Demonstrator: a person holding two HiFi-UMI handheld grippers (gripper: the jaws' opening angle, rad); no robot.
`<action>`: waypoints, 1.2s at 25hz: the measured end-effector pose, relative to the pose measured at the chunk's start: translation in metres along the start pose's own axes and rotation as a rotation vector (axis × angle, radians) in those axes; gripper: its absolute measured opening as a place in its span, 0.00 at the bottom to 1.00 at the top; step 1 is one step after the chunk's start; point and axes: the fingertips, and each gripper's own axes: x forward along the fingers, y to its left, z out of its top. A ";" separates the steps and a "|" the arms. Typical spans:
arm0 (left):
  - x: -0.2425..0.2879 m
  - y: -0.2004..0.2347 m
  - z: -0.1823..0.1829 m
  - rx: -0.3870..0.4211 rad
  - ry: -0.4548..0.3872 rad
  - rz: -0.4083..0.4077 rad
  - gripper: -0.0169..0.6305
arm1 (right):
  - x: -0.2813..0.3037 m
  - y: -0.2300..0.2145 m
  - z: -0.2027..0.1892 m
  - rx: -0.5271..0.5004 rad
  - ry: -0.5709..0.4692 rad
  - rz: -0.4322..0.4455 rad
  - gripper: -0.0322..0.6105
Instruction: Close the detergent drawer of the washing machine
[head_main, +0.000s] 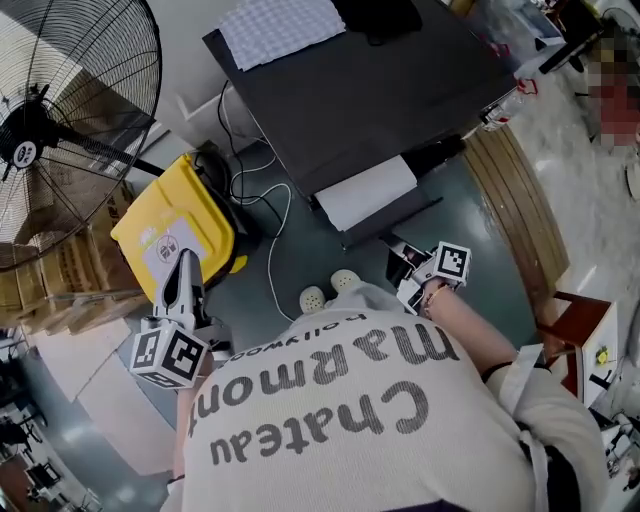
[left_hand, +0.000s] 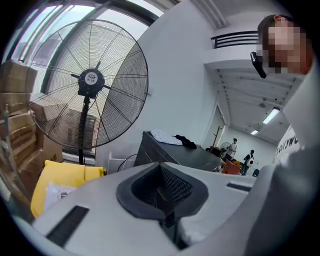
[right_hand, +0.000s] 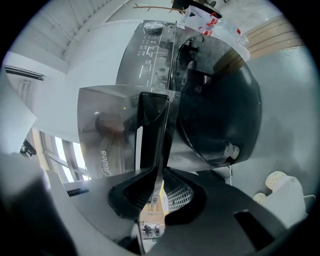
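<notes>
Right hand-held gripper (right_hand: 158, 175): pinched nearly closed on the dark front edge of the drawer (right_hand: 150, 125), pulled out of the washing machine (head_main: 380, 100). Left hand-held gripper (left_hand: 162, 175): closed, empty. Probably light, stiff, free-sliding; push squarely on the front.

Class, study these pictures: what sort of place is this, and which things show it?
Probably a warehouse-like workshop or test hall, not a home laundry: the washing machine stands on a bare grey floor, near a large pedestal fan and stacked cardboard boxes.

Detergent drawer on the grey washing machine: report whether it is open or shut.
Open: the silver detergent drawer juts out from the front of the grey washing machine.
</notes>
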 end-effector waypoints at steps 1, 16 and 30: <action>0.000 0.002 0.000 -0.001 0.000 0.003 0.04 | 0.002 0.000 0.001 -0.003 0.003 -0.001 0.16; -0.002 0.010 0.002 -0.020 -0.007 0.044 0.04 | 0.023 0.007 0.008 0.018 0.036 -0.003 0.16; -0.009 0.019 0.000 -0.033 -0.008 0.087 0.04 | 0.041 0.014 0.015 0.028 0.044 0.022 0.16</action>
